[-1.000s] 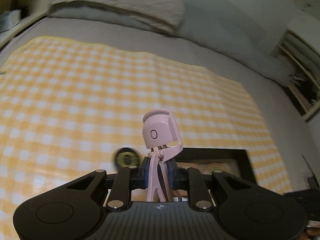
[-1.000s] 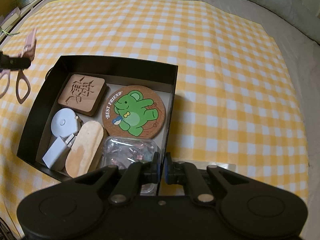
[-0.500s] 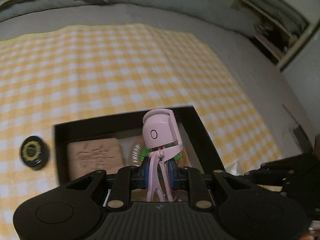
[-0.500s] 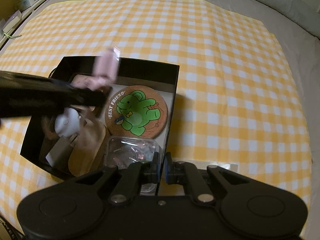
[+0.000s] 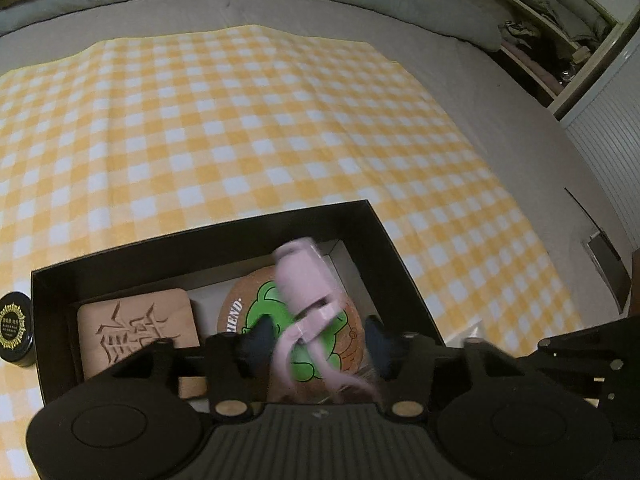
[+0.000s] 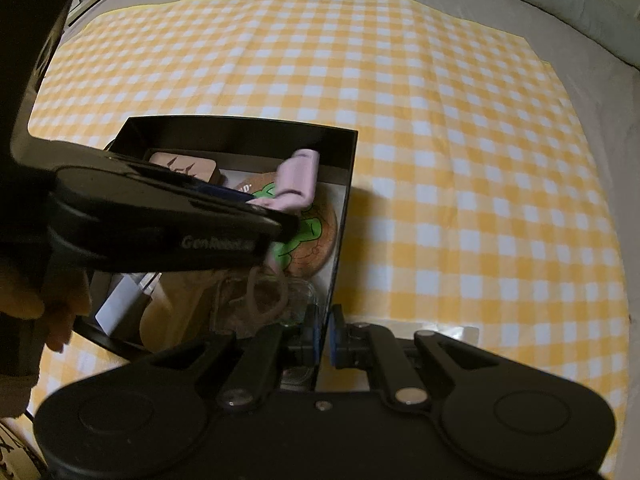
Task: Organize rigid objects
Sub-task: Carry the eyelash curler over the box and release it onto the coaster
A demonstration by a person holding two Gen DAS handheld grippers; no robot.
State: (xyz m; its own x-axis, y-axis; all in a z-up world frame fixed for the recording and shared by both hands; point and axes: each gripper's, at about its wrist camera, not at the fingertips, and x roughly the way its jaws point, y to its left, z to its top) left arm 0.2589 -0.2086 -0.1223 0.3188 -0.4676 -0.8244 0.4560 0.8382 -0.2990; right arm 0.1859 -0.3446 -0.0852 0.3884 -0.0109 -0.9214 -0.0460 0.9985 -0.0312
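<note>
- With its jaws just opened, the left gripper [image 5: 316, 340] hangs over the black box [image 5: 384, 236], and the pink curler [image 5: 306, 280] sits loose between the parted pads, blurred and tilted, touching neither that can be seen.
- The curler is above the round frog coaster [image 5: 256, 312] inside the box; its thin loop handles [image 5: 344, 384] trail down toward the gripper body.
- In the right wrist view the curler [image 6: 298, 178] shows just past the left gripper's tip, over the far right part of the box, and its loops [image 6: 266, 288] hang over a clear plastic case [image 6: 296, 304].
- The right gripper [image 6: 323, 336] is clenched, its blue pads pressed on the near right wall of the box [image 6: 342, 216].
- In the box to the left of the coaster lies a carved wooden block [image 5: 136, 324]; nearer the right gripper are a pale wooden oval [image 6: 160, 312] and a white item [image 6: 116, 304], partly hidden under the left gripper.
- A small black jar [image 5: 16, 328] with a gold emblem stands outside the box, just beside its left wall.
- Box and jar rest on a yellow checked cloth [image 5: 240, 120] spread over a grey bed [image 5: 280, 12].
- A hand [image 6: 60, 320] shows at the left edge of the right wrist view.
</note>
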